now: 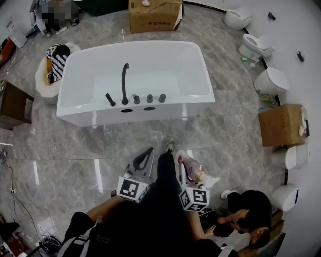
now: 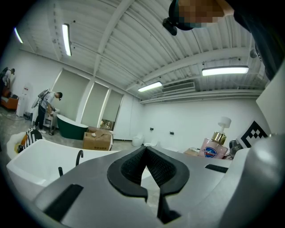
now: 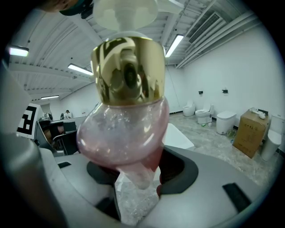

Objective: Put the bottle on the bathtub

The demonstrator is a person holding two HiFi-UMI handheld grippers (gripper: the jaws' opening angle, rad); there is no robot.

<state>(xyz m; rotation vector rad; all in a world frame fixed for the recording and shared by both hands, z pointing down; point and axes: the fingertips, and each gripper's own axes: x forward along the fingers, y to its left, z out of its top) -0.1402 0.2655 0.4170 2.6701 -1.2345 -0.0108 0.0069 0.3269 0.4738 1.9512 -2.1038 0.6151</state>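
Note:
The white bathtub [image 1: 198, 65] stands ahead on the marble floor, with a black faucet [image 1: 125, 83] on its near rim; it also shows in the left gripper view [image 2: 31, 162]. A pink pump bottle [image 1: 193, 169] with a gold collar and white pump is held low in front of the person, short of the tub. My right gripper [image 1: 184, 159] is shut on the bottle, which fills the right gripper view [image 3: 122, 129] above the jaws [image 3: 142, 176]. My left gripper [image 1: 150, 149] hangs beside it, shut and empty [image 2: 145, 149]; the bottle [image 2: 213, 147] shows at its right.
A cardboard box [image 1: 154, 15] sits behind the tub. Toilets [image 1: 256, 46] and another box [image 1: 282, 124] line the right wall. A person [image 1: 248, 213] crouches at the lower right. A white stool with a striped bag [image 1: 55, 60] and a wooden cabinet [image 1: 12, 103] stand left.

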